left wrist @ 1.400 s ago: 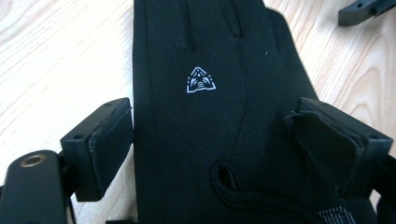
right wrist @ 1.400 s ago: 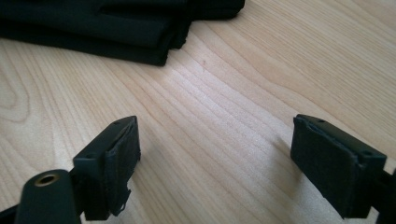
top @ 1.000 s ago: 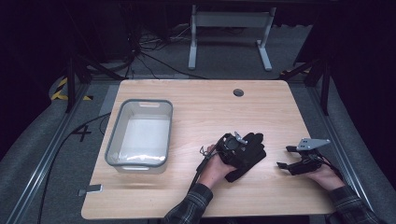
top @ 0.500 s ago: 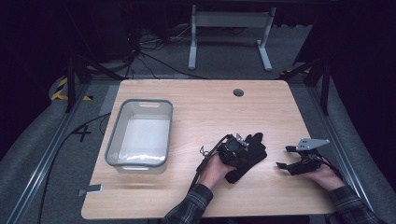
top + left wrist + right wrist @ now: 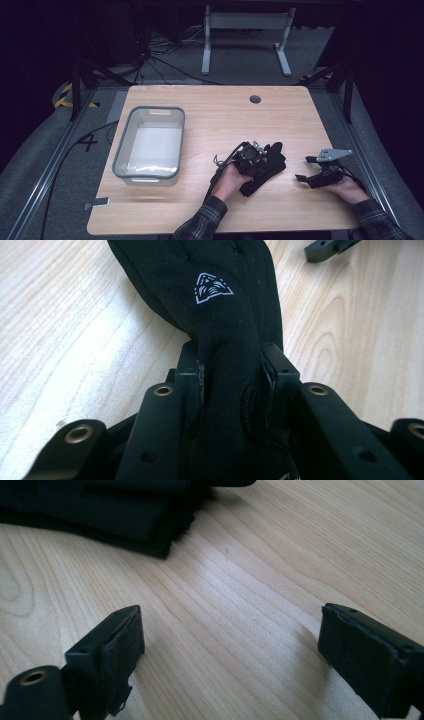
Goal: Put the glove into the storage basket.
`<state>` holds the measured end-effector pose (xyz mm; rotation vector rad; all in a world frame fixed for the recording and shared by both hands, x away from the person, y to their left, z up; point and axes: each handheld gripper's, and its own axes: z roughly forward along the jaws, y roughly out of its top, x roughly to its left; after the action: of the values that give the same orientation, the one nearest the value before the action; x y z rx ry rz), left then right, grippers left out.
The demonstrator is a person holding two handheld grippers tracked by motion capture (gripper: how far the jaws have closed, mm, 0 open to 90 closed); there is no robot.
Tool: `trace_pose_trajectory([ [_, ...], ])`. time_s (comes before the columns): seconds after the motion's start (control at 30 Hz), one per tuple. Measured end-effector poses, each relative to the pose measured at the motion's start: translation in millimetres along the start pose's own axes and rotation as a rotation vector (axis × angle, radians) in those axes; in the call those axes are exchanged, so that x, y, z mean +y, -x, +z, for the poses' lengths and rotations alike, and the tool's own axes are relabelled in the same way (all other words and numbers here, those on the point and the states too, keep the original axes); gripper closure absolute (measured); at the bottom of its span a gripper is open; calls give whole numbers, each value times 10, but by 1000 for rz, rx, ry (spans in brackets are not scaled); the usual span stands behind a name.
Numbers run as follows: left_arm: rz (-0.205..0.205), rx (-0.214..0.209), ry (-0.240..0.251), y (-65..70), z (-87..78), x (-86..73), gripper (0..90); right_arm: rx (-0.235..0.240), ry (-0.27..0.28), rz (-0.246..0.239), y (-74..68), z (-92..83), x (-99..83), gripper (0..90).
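Note:
A black glove (image 5: 272,162) with a small white emblem lies on the wooden table (image 5: 220,115), right of centre. My left gripper (image 5: 256,159) sits over the glove's cuff end. In the left gripper view its jaws have just been closing, and the pads now pinch a bunched fold of the glove (image 5: 220,305) between them (image 5: 232,367). My right gripper (image 5: 305,169) rests low over the table to the right of the glove, apart from it. Its jaws stand wide open over bare wood (image 5: 232,645), with the glove's edge (image 5: 125,515) farther off.
A clear plastic bin (image 5: 150,111) with a grey rim stands on the left part of the table. A round cable hole (image 5: 255,99) is near the far edge. A small grey tag (image 5: 97,203) lies at the near left corner.
The left hand has shifted slightly over the glove. The right gripper has kept still.

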<state>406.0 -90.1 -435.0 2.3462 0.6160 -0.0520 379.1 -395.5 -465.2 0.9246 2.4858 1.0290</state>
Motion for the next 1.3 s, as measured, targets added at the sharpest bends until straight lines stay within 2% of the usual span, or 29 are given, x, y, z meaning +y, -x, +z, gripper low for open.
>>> trace_pose_trajectory([
  [0.2,8,3,21,32,-194,82,683,0,2,1,-16,12,-2,91],
  [0.47,0,2,60,3,-470,119,679,0,5,2,-22,22,-1,76],
  [0.67,-3,31,71,-45,-654,111,677,-1,5,1,-25,26,-1,69],
  [0.83,-25,54,85,-112,-855,79,677,1,4,-3,-23,28,0,65],
  [0.87,-25,54,85,-112,-855,79,677,2,3,-1,-24,28,0,65],
  [0.93,-44,59,97,-165,-974,47,677,2,4,-2,-24,28,0,65],
  [1.3,-89,135,124,-354,-1365,-119,677,1,4,-2,-24,29,0,65],
])
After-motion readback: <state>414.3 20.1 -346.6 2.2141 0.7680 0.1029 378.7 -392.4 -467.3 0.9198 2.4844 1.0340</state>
